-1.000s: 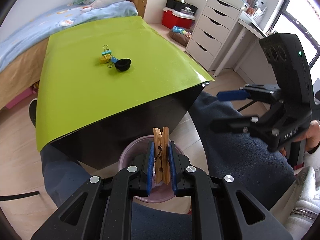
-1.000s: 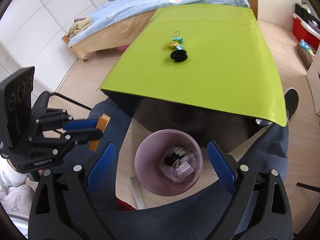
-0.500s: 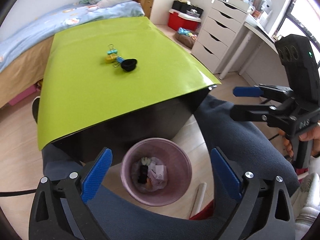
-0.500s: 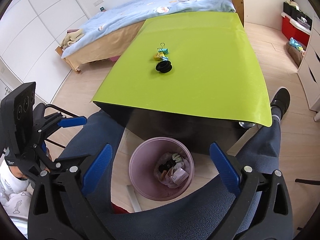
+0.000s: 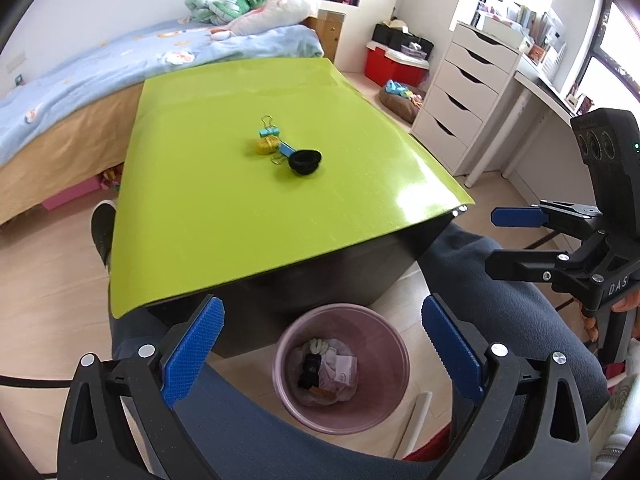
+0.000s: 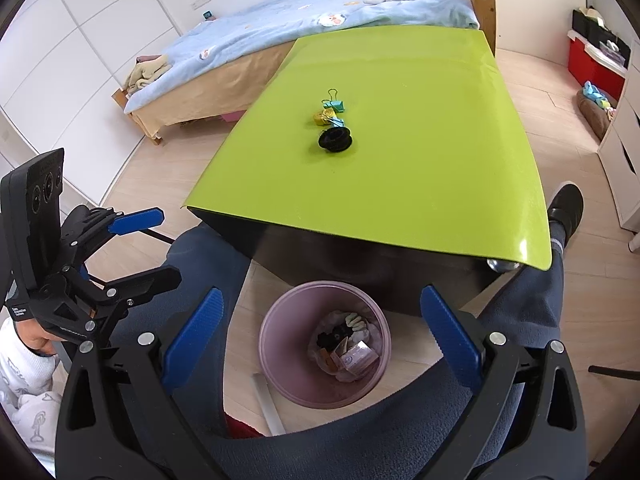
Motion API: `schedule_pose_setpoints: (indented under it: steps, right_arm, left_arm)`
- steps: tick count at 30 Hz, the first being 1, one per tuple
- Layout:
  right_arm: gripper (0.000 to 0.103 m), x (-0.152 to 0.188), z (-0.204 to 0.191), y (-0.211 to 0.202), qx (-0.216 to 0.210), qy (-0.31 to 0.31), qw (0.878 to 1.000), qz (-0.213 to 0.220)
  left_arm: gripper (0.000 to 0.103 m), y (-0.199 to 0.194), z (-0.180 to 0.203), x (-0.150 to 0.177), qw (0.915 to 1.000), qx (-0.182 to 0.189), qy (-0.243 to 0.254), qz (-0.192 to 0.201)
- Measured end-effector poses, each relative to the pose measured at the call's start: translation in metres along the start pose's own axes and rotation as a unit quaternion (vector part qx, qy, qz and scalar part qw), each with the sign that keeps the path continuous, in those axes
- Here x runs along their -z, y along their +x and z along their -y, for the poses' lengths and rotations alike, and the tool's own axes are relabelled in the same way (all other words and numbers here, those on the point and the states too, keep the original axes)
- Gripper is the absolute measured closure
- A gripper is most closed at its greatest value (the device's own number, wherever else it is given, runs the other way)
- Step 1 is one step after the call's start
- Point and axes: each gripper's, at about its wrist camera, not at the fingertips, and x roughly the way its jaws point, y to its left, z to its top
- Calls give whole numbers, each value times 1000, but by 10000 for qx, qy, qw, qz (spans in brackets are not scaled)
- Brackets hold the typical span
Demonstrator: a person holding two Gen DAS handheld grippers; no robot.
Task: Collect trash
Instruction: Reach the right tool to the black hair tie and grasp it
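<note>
On the floor under the near edge of the green table (image 5: 200, 220) stands a pink bin (image 5: 386, 344) holding crumpled trash. My left gripper (image 5: 322, 350) hangs over it, open wide and empty. In the right wrist view it shows at the left (image 6: 160, 248). My right gripper (image 6: 322, 336) is also open and empty above the bin (image 6: 276, 320), and appears at the right of the left wrist view (image 5: 504, 242). On the table lie a black round spool (image 5: 305, 161) (image 6: 335, 139), a teal binder clip (image 5: 268, 131) and a yellow clip (image 5: 266, 146), far beyond both grippers.
A person's legs in dark trousers (image 5: 500, 300) flank the bin, one shoe (image 6: 566, 204) by the table. A white stick (image 6: 266, 400) lies on the floor beside the bin. Beyond are a bed (image 5: 80, 80), white drawers (image 5: 460, 92) and a red box (image 5: 394, 66).
The left gripper opened and the wooden clothespin it held is gone from between its jaws. Its view has shifted a little so the bin's inside shows. The right gripper stayed open.
</note>
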Motion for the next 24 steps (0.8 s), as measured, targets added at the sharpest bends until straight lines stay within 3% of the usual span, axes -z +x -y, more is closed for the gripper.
schedule_pose_setpoints:
  steps: [11, 21, 24]
  right_arm:
    - [5, -77, -8, 42, 339, -433, 9982, -223]
    - [6, -133, -23, 111, 739, -1042, 9878, -886]
    - [16, -141, -26, 129, 877, -1147, 9837, -1072]
  left_arm:
    - [8, -2, -24, -15, 9992, -301, -167, 182]
    - [8, -2, -42, -6, 9983, -292, -471, 171]
    - [8, -4, -46, -4, 9979, -294, -541, 202]
